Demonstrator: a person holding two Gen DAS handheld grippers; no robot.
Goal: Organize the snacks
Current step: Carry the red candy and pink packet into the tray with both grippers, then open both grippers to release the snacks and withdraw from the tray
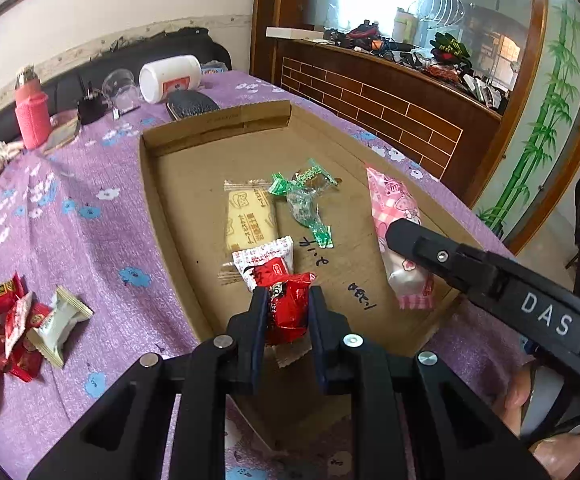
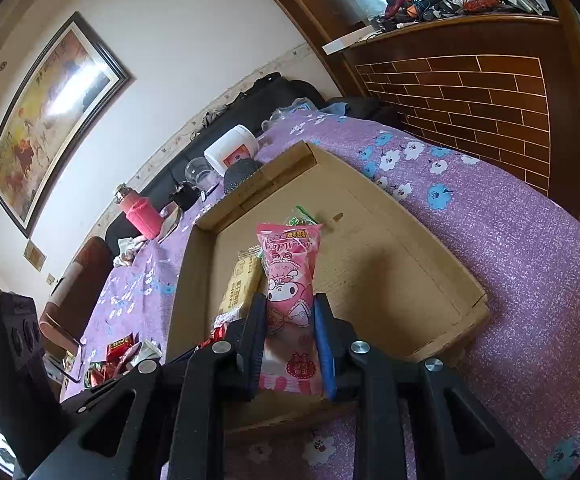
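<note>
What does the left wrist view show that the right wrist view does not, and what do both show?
Only the left wrist view: the left gripper shut on a red snack, the green wrappers spread out in the box, and black writing on the box floor.

Only the right wrist view: the framed painting on the wall, and the front of the pink snack between the right gripper's fingers.

Both: the cardboard box, purple cloth, pink snack, yellow snack, white jar, pink bottle.
</note>
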